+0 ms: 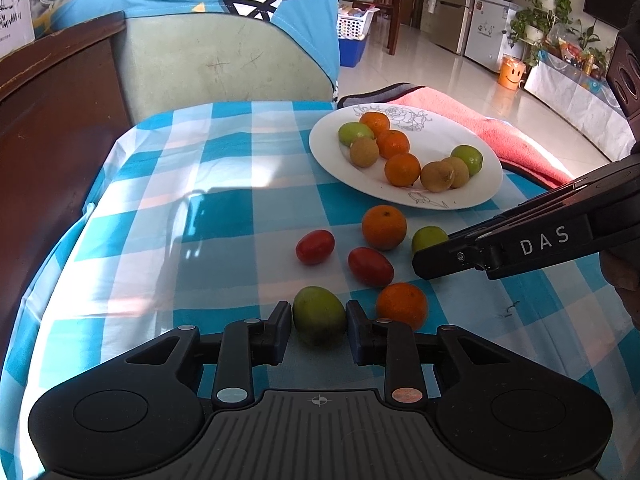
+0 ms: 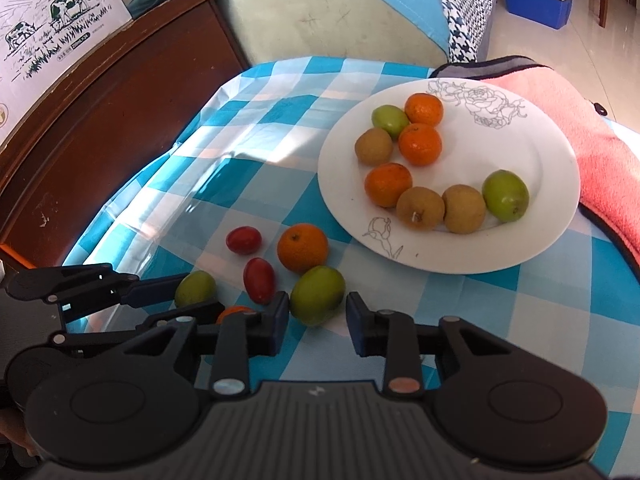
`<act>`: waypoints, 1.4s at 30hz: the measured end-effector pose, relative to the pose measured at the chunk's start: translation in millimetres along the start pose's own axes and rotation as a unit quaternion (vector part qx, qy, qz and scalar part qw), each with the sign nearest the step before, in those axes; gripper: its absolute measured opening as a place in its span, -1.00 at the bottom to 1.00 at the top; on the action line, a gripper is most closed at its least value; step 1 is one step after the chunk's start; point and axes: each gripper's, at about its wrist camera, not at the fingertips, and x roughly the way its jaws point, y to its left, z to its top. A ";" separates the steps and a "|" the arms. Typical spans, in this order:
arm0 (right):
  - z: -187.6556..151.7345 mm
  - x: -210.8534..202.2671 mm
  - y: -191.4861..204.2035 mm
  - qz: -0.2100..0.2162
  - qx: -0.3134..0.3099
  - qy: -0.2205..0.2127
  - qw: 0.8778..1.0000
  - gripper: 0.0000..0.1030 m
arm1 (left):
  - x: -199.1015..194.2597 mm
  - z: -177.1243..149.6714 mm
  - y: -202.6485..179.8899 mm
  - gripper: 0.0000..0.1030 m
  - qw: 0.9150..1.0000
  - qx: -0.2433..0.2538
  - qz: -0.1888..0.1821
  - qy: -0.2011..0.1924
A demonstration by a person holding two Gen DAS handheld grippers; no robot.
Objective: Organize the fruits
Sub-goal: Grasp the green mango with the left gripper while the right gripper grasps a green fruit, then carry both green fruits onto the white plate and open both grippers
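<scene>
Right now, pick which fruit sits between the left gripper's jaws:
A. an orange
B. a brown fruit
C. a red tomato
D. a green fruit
D. In the left wrist view a green fruit sits between the left gripper's jaws; the red tomatoes lie farther off on the cloth.
</scene>
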 end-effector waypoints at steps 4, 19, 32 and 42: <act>-0.1 -0.9 -1.9 0.004 0.004 -0.001 1.000 -0.42 | -3.0 2.9 0.8 -0.51 1.000 -0.011 0.001 -0.012; 16.6 -48.3 -4.5 0.006 -0.030 -0.057 0.998 -0.43 | -25.8 37.9 -16.1 -0.51 0.998 0.003 0.008 -0.054; 50.4 -79.9 -49.7 -0.042 -0.014 -0.101 0.994 -0.42 | -20.3 78.7 -27.1 -0.50 0.996 0.006 -0.012 -0.085; 63.2 -74.8 -84.0 -0.058 0.029 -0.099 0.993 -0.42 | 8.5 104.2 -36.6 -0.50 0.996 0.002 -0.036 -0.083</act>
